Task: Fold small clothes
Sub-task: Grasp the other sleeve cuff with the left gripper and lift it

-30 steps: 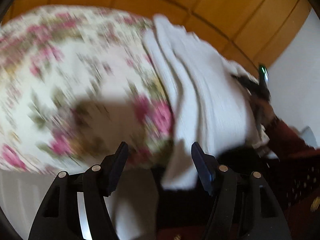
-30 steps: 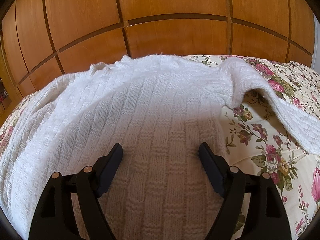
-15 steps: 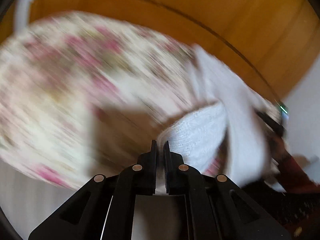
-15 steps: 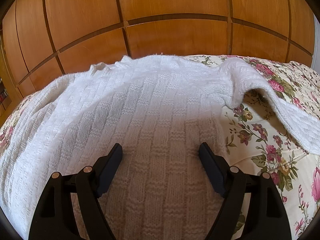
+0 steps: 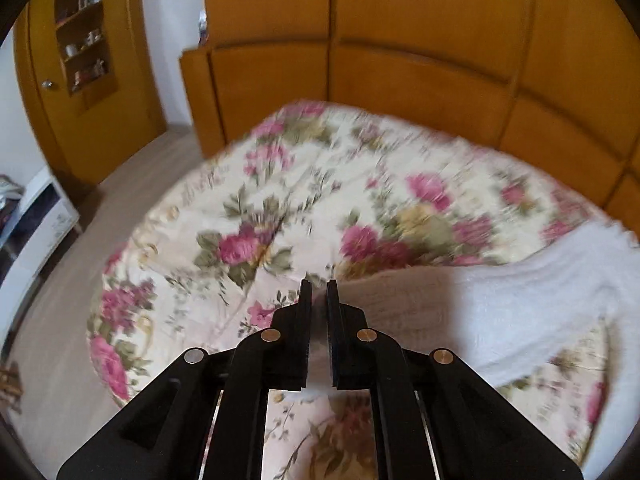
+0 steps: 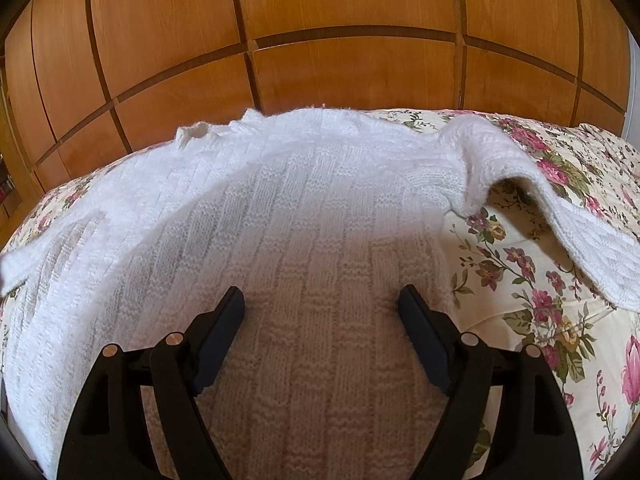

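white chunky knit sweater (image 6: 304,240) lies spread on the floral bed (image 6: 560,280), fold barely begun; body flat, right sleeve flopped out. left tool (image 5: 319,292) is clenched on the left sleeve (image 5: 500,296), drawn taut. right tool (image 6: 322,300) hovers w/ jaws released.

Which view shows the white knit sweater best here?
The right wrist view: the white knit sweater lies spread and sharp on the floral bedspread. The left wrist view shows only a blurred sleeve end pinched in the left gripper.
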Tool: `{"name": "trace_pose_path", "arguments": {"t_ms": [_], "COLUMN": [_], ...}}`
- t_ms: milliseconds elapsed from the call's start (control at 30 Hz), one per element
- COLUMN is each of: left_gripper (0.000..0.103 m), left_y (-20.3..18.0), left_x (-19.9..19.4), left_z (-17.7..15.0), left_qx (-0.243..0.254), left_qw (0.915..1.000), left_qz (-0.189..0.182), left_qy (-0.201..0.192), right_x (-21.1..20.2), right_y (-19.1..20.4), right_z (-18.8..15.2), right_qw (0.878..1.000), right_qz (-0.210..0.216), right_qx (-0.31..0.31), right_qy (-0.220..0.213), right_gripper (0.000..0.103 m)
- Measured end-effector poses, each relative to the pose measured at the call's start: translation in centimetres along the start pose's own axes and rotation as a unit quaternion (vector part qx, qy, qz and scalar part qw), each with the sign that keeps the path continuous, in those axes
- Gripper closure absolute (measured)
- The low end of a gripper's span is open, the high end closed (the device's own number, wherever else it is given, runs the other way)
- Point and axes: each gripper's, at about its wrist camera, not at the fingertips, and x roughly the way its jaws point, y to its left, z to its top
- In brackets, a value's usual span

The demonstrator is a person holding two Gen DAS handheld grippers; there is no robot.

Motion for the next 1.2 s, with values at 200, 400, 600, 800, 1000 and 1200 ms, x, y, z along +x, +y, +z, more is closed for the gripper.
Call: {"name": "trace_pose_path", "arguments": {"t_ms": [200, 400, 600, 800, 1000, 1200], "left_gripper": [0.017, 0.057, 0.057, 0.059, 0.095, 0.096], "left_y": [3.7, 4.5, 0.8, 0.8, -1.1, -6.1], "left_x": [0.0, -2.4, 0.8, 2.6, 1.4, -1.3], "left_z": [-2.5, -7.0, -7.9, -7.1, -4.8, 0.4], "left_qx": [-0.148, -0.303, -0.335, -0.407, -0.388, -0.317], "left_qw": [0.9880, 0.9451, 0.9233, 0.9001, 0.9171, 0.9400], "left_qz": [0.034, -0.121, -0.184, -0.156, -0.090, -0.099], "left_qy": [-0.026, -0.017, 0.035, -0.010, -0.020, -0.079], "right_x": [0.0, 0.0, 0.0, 0.0, 0.0, 0.0], "right_y": [0.0, 0.0, 0.0, 0.0, 0.0, 0.0], "right_z": [0.0, 0.0, 0.0, 0.0, 0.0, -0.1], "right_qw": [1.000, 1.000, 1.000, 1.000, 1.000, 1.000], "right_qz": [0.004, 0.004, 0.004, 0.005, 0.005, 0.005], "right_qx": [0.002, 0.002, 0.002, 0.002, 0.002, 0.002], "right_qy": [-0.001, 0.000, -0.001, -0.001, -0.001, -0.001], "right_gripper": [0.022, 0.022, 0.022, 0.022, 0.022, 0.022]}}
